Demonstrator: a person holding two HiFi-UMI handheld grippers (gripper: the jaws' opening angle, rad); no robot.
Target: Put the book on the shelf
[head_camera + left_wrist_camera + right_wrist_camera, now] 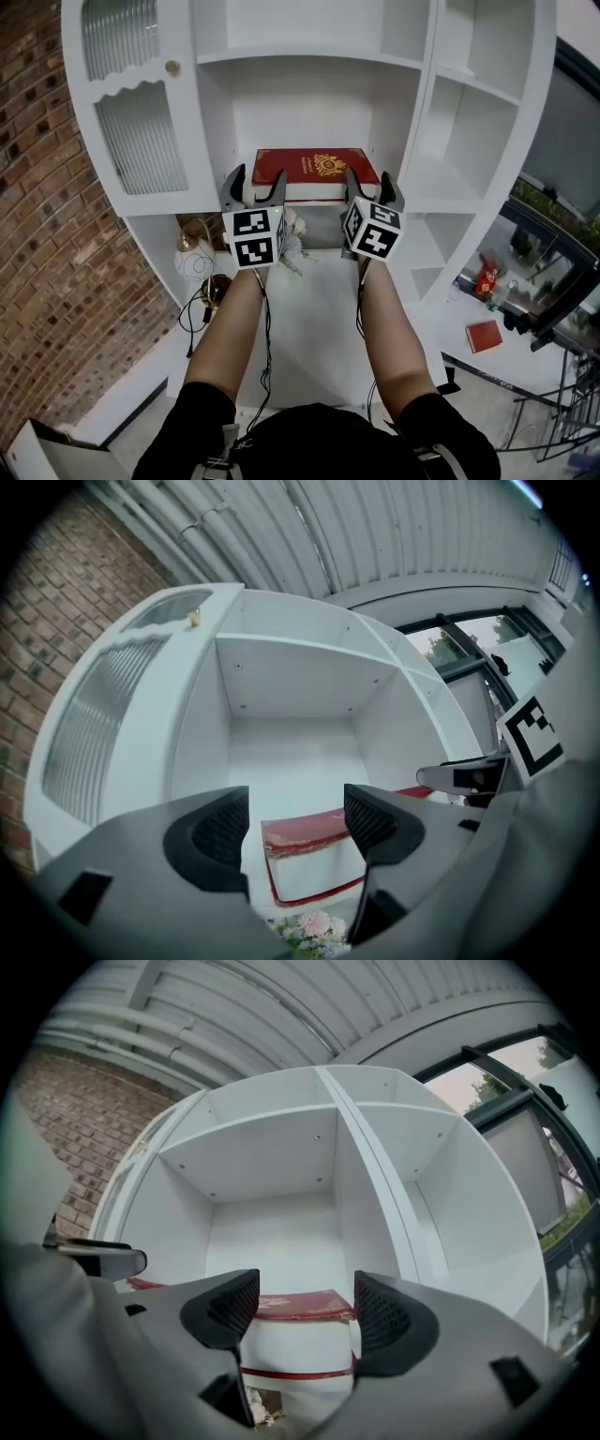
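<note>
A thick red book (317, 170) with a gold emblem lies flat on the middle shelf (412, 192) of a round white bookcase, its white page edge facing me. My left gripper (255, 184) hovers at the book's near left corner. My right gripper (373, 187) is at its near right corner. In the left gripper view the book (305, 860) sits just beyond the left gripper (295, 825), whose jaws stand apart and touch nothing. In the right gripper view the book (295, 1349) fills the gap behind the right gripper (297, 1307); its pads do not press on it.
A ribbed glass door (141, 136) with a small knob (172, 67) closes the compartment to the left. Open side compartments (473, 122) lie to the right. Below the shelf are pale flowers (292, 242) and a round white ornament (192, 260). A brick wall (42, 206) stands at left.
</note>
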